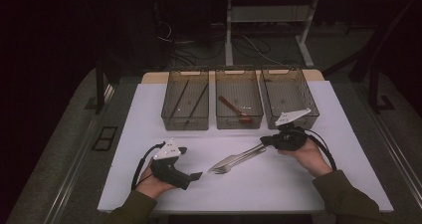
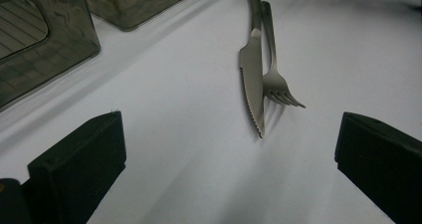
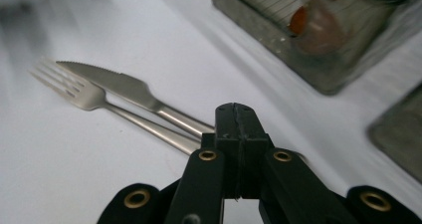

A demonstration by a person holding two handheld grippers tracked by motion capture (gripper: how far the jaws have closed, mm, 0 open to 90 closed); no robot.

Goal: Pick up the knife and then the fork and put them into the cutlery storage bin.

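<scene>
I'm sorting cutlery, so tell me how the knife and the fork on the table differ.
The knife ends in a broad blade with a toothed edge; the fork ends in narrow prongs. In the left gripper view the knife's tip reaches closer to the camera than the fork's prongs. Both are silver metal, lying side by side, handles together.

Silver knife (image 2: 253,69) and fork (image 2: 276,74), white desk (image 1: 278,179), smoky grey bins (image 1: 185,100), reddish-brown spoon (image 1: 235,109), black tools (image 2: 74,169).

High view overhead, facing forward; gripper views low, close, perhaps opposed, sharing knife (image 2: 253,74) and fork (image 2: 277,79).
</scene>
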